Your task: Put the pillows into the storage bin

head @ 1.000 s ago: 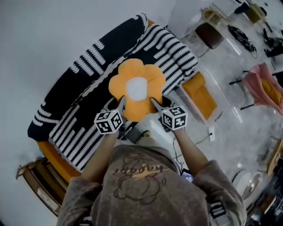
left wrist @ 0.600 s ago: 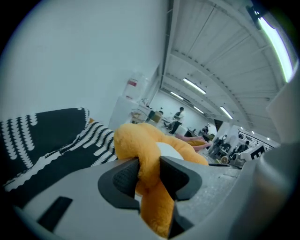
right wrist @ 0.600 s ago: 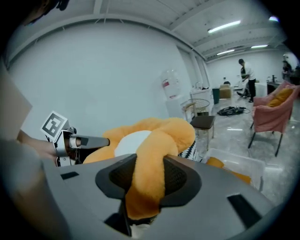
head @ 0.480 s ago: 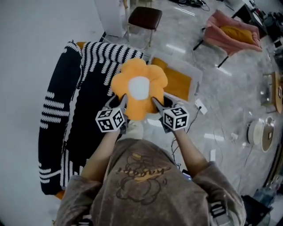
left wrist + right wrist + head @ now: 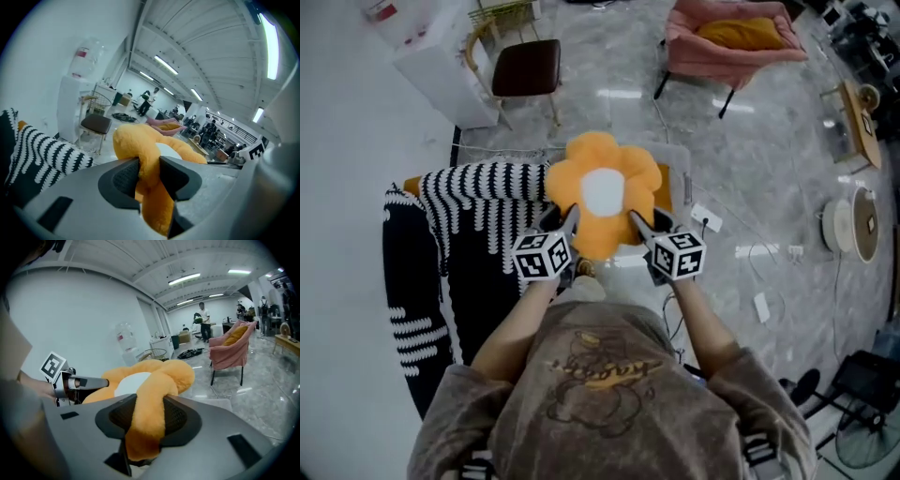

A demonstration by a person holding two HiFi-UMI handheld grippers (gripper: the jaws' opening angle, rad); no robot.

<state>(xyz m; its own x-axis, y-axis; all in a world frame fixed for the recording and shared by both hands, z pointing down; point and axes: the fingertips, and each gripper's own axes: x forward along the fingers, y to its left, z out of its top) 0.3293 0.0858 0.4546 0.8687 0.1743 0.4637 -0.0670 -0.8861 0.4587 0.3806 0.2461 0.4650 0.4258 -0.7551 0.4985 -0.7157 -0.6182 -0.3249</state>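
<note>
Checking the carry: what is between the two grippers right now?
The orange flower pillow spans the gap, its edges pinched by the left gripper and the right gripper; the head view shows it.

Your flower pillow [image 5: 603, 192] sits right over the storage bin [image 5: 680, 161] in the head view. You only get a bit of clear rim on the right, and whatever's inside is covered. The tips of your left gripper [image 5: 568, 221] and right gripper [image 5: 636, 221] are sunk into the petals there, so you can't see where they end. The pink armchair [image 5: 727, 37] gets clipped by the top edge. Your own arm and shoulder cover the near end of the striped blanket [image 5: 469, 216]. The people [image 5: 204, 317] way back in the hall are too tiny to make out.
</note>
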